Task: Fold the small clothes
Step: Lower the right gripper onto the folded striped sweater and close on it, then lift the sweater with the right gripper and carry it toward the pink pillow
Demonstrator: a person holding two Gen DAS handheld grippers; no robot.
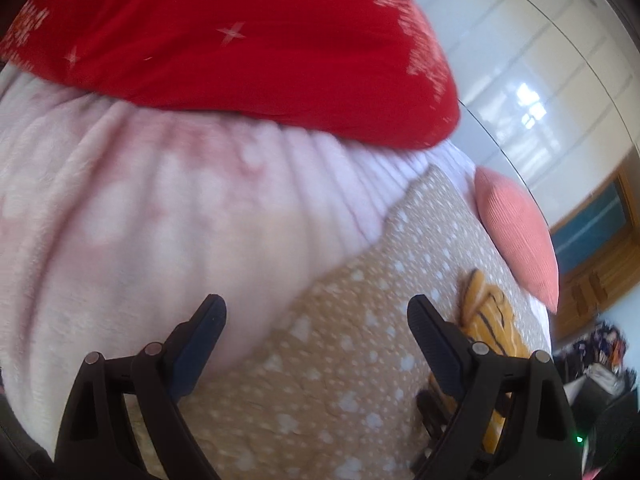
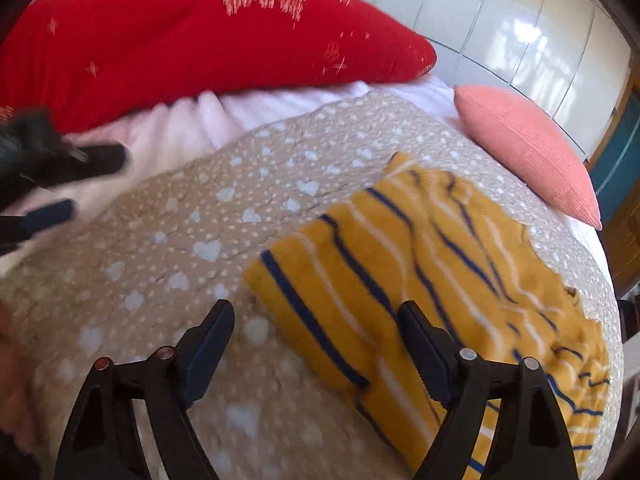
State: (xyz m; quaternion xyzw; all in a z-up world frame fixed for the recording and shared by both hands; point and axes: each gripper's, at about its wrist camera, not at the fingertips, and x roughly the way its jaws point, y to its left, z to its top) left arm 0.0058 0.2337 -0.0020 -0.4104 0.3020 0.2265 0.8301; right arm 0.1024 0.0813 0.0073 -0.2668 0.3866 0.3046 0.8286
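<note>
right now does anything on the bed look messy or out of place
Only the yellow striped garment: its far and right-hand parts are rumpled on the beige spotted bedspread. Both grippers, left and right, are open and empty.

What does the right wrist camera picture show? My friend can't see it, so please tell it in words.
A yellow garment with blue and white stripes lies rumpled on a beige bedspread with white hearts, just ahead of the open right gripper. Behind lie a red pillow and a pink cushion; the left gripper shows at the left edge.
</note>
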